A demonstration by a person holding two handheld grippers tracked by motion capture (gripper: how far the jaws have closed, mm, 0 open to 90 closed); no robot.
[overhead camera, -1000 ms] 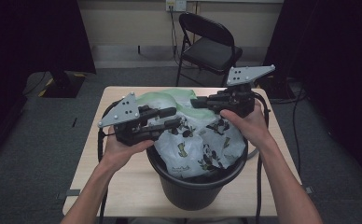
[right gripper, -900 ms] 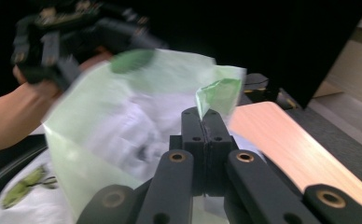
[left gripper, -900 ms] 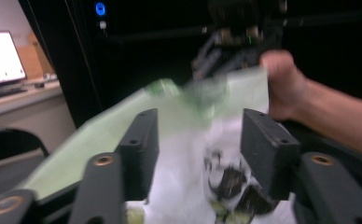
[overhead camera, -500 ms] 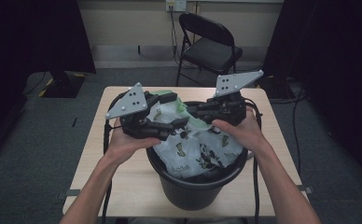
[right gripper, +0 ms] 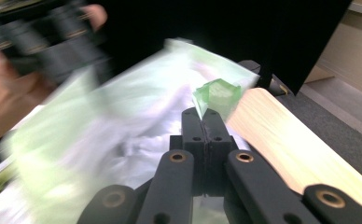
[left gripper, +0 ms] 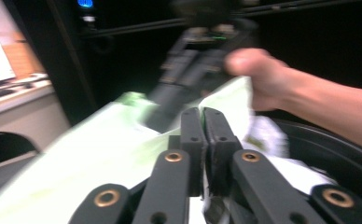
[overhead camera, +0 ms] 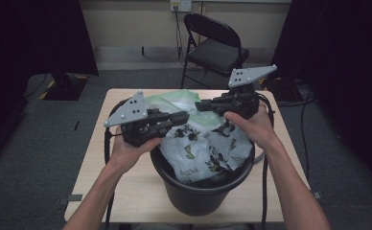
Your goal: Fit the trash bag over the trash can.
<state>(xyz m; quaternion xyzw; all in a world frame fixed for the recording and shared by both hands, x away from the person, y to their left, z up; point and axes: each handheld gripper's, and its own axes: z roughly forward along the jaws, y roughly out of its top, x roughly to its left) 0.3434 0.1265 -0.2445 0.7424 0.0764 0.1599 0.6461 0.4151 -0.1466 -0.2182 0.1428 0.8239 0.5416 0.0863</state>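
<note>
Pinching a fold of the plastic bag (overhead camera: 201,139), the left gripper (overhead camera: 177,118) at nine o'clock of the black bucket (overhead camera: 198,191) has just snapped its jaws together on the film, after standing partly apart a second ago. The bag sits bunched in the bucket, its green-tinted mouth rising toward twelve o'clock. At one o'clock the right gripper (overhead camera: 204,106) clamps the bag's edge. With both sides gripped, spreading the mouth looks possible.

Your white plastic bag (overhead camera: 201,143), printed with dark leaves and green at its top edge, sits crumpled in the black bucket (overhead camera: 198,191), its top pulled up above the rim.
</note>
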